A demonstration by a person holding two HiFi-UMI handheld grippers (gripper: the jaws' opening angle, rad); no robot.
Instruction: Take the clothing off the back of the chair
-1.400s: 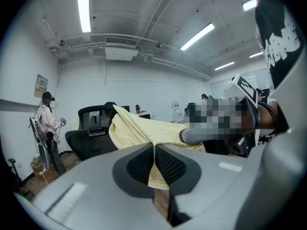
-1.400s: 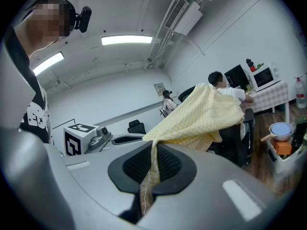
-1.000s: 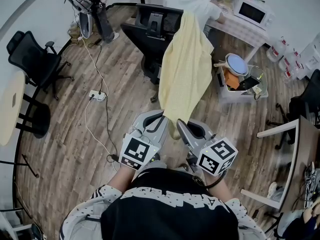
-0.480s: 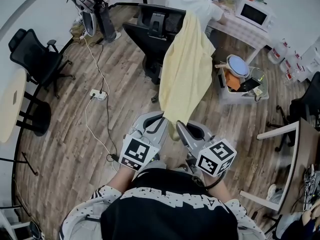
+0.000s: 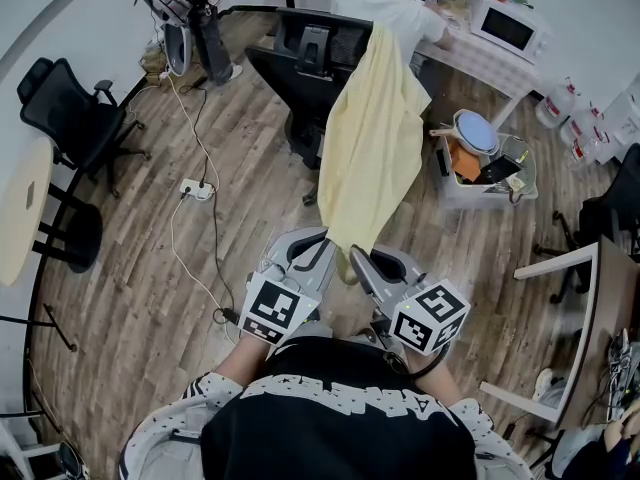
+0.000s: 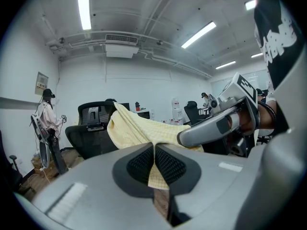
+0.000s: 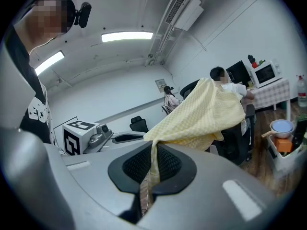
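Soft, light yellow garment point(image 5: 370, 148) draped from a black chair point(image 5: 305, 43) — left gripper point(image 6: 155, 158) and right gripper point(image 7: 152, 163) fingers pinched shut on its lower hem, likely a sound hold

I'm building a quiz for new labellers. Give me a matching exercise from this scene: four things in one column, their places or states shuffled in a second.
1 pale yellow waffle-weave garment
2 black mesh office chair in the middle
3 white microwave oven
4 white power strip

A lies on the wooden plank floor
B stands on the cloth-covered table
C clamped in the left tool and the right tool
D has cloth draped over its back

Pairs: 1-C, 2-D, 3-B, 4-A
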